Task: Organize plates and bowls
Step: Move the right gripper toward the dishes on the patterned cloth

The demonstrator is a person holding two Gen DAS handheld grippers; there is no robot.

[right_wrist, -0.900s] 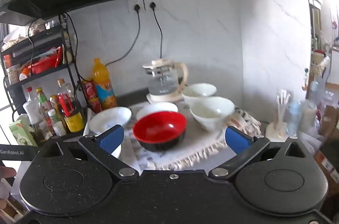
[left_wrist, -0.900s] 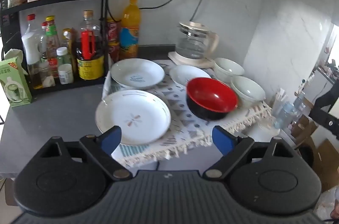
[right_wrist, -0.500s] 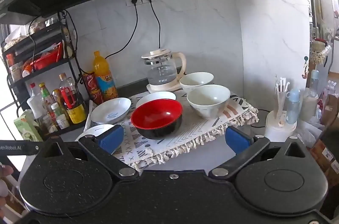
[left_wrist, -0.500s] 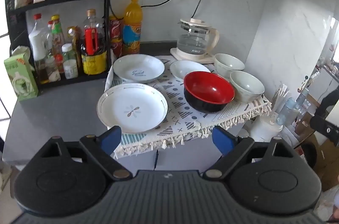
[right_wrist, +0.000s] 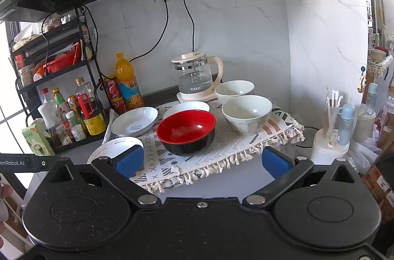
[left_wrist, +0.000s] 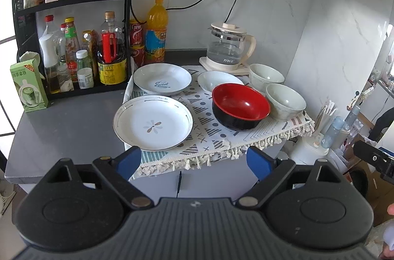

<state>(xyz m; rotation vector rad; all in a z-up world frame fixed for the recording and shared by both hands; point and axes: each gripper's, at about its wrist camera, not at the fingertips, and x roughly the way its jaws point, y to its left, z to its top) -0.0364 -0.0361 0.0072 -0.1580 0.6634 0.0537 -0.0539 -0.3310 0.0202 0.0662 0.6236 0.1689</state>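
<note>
On a patterned cloth (left_wrist: 216,137) lie a flower-marked plate (left_wrist: 152,122), a "Sweet" plate (left_wrist: 162,79), a small white dish (left_wrist: 219,80), a red-and-black bowl (left_wrist: 240,106) and two pale bowls (left_wrist: 285,101) (left_wrist: 266,74). My left gripper (left_wrist: 194,161) is open and empty, held off the counter's front edge. My right gripper (right_wrist: 202,161) is open and empty, in front of the red bowl (right_wrist: 186,130), with the pale bowls (right_wrist: 246,113) (right_wrist: 234,87) behind.
A black rack of bottles (left_wrist: 81,51) stands at the left, with a green carton (left_wrist: 28,87) beside it. An orange drink bottle (left_wrist: 156,31) and a glass kettle (left_wrist: 230,48) stand at the back wall. A cup of straws (right_wrist: 331,112) stands right of the counter.
Both grippers have drawn back from the counter, so the dishes look smaller and farther. Nothing on the cloth has moved.
</note>
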